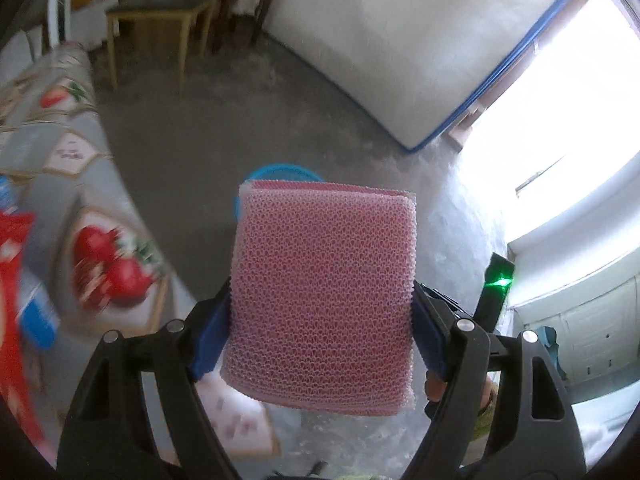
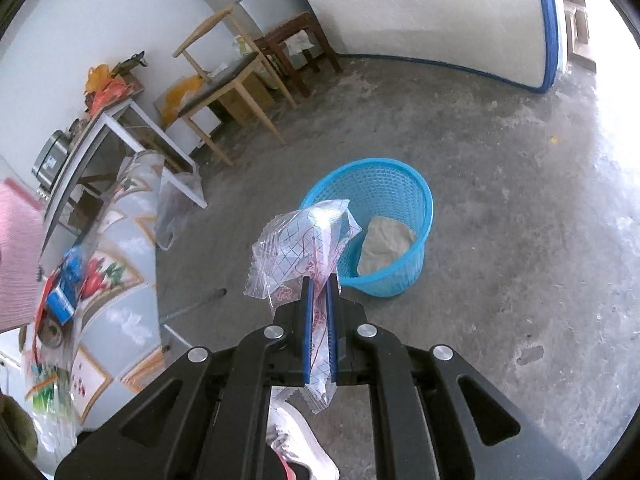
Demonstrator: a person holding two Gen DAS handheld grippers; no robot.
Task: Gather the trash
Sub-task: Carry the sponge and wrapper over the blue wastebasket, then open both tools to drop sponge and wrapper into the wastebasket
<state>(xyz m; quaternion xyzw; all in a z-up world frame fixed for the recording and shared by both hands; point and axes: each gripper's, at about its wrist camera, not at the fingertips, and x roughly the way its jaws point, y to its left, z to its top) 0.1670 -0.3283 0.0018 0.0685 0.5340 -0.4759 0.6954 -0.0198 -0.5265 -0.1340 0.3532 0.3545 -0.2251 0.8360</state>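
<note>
A pink mesh sponge (image 1: 324, 292) fills the middle of the left wrist view, with my left gripper (image 1: 322, 320) shut on its two sides. Behind its top edge peeks the rim of a blue basket (image 1: 280, 170) on the floor. In the right wrist view my right gripper (image 2: 319, 280) is shut on a crumpled clear plastic wrapper (image 2: 308, 240) with red and blue print, held above the floor just left of the blue mesh basket (image 2: 400, 200). A pale crumpled paper (image 2: 384, 244) lies inside the basket. The pink sponge (image 2: 18, 256) shows at the far left edge.
A table with a fruit-print cloth (image 2: 120, 288) carries red and blue packets (image 2: 64, 292) and other litter. Wooden chairs (image 2: 224, 80) and a stool stand by the far wall. A mattress (image 1: 400, 40) leans on the wall. A shoe (image 2: 300, 440) shows below my right gripper.
</note>
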